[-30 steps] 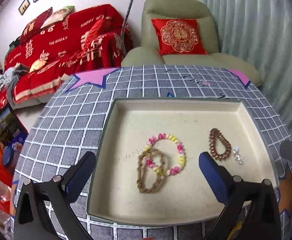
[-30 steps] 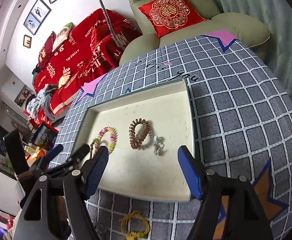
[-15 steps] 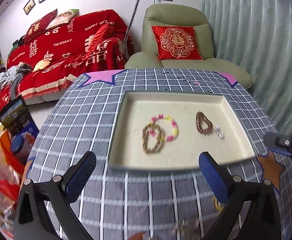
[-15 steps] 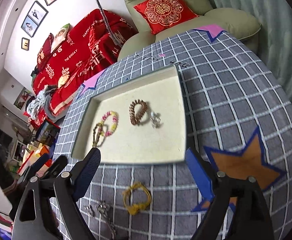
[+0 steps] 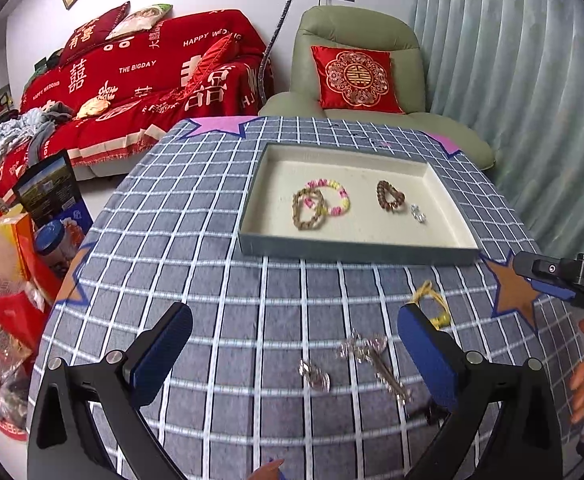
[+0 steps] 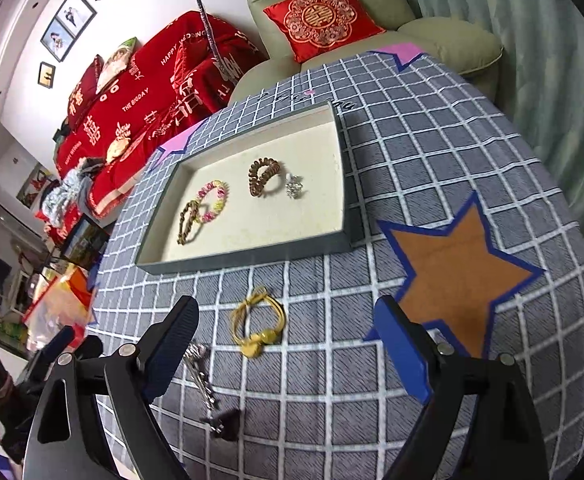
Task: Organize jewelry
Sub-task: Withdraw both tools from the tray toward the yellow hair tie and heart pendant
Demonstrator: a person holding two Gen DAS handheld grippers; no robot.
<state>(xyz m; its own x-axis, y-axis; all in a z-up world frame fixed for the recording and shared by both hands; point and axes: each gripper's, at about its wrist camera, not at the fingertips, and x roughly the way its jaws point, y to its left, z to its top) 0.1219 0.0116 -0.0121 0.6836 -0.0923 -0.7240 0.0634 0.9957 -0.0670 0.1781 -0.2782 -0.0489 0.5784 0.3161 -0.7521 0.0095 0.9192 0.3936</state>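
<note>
Four jewelry pieces in tray (image 5: 356, 249); yellow bracelet (image 6: 257, 323) outside. Left gripper (image 5: 294, 346), right gripper (image 6: 287, 338) both spread, empty. Black clip (image 6: 225, 424) clear only from right wrist.

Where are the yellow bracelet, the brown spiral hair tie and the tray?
yellow bracelet (image 6: 257, 322): right wrist view, cord loop.
brown spiral hair tie (image 6: 263, 176): right wrist view, coil.
tray (image 5: 356, 250): left wrist view, near wall.
</note>
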